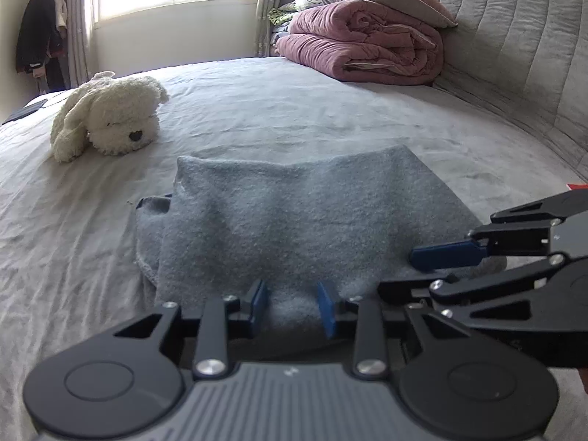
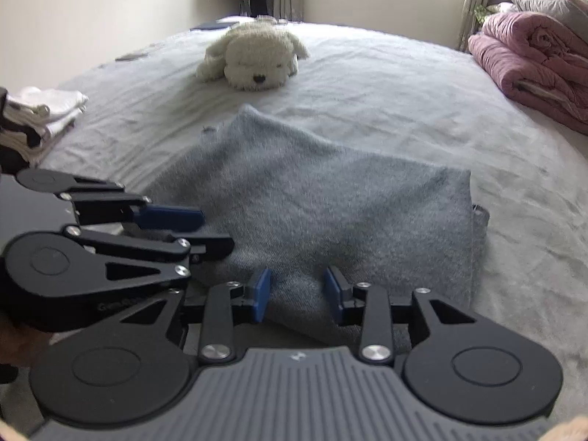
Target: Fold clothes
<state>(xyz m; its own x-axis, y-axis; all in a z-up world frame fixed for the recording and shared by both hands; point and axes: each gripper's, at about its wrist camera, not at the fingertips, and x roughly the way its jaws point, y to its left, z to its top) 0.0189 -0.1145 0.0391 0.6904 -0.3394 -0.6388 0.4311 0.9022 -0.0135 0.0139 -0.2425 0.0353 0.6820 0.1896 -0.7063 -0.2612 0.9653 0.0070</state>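
A grey-blue knitted garment (image 1: 294, 217) lies folded on the bed; it also shows in the right wrist view (image 2: 330, 213). My left gripper (image 1: 294, 305) is at the garment's near edge, jaws apart with a ridge of the cloth between the blue pads, which do not pinch it. My right gripper (image 2: 297, 294) stands the same way at the near edge, just to the right of the left one, jaws apart around a fold. The right gripper shows from the side in the left wrist view (image 1: 433, 268), the left gripper in the right wrist view (image 2: 205, 231).
A white plush dog (image 1: 106, 117) lies on the grey bed sheet (image 1: 279, 110) beyond the garment. A folded pink quilt (image 1: 364, 47) with a pillow sits by the padded headboard (image 1: 514, 55). A stack of folded white clothes (image 2: 40, 117) lies at the left.
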